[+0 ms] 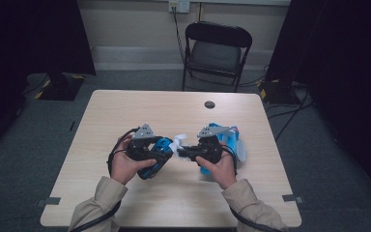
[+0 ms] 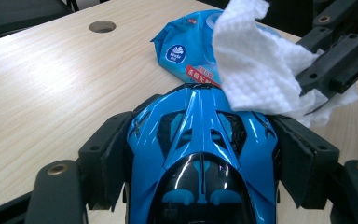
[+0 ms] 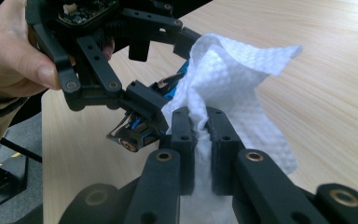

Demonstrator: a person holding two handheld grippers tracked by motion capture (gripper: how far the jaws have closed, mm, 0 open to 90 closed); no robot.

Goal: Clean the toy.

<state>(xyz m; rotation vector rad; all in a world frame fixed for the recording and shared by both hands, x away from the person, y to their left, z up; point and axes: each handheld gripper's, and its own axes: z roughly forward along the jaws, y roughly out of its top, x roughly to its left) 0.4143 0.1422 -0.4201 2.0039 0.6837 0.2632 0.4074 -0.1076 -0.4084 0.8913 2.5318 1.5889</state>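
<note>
One wipes pack (image 2: 186,49) lies flat, apparently open; contents hidden.

A light wooden table (image 1: 125,111) fills the frame's centre, with a round cable hole (image 1: 209,104) near its far edge. A blue wet-wipe pack (image 2: 186,46) lies on it, right of centre.
</note>
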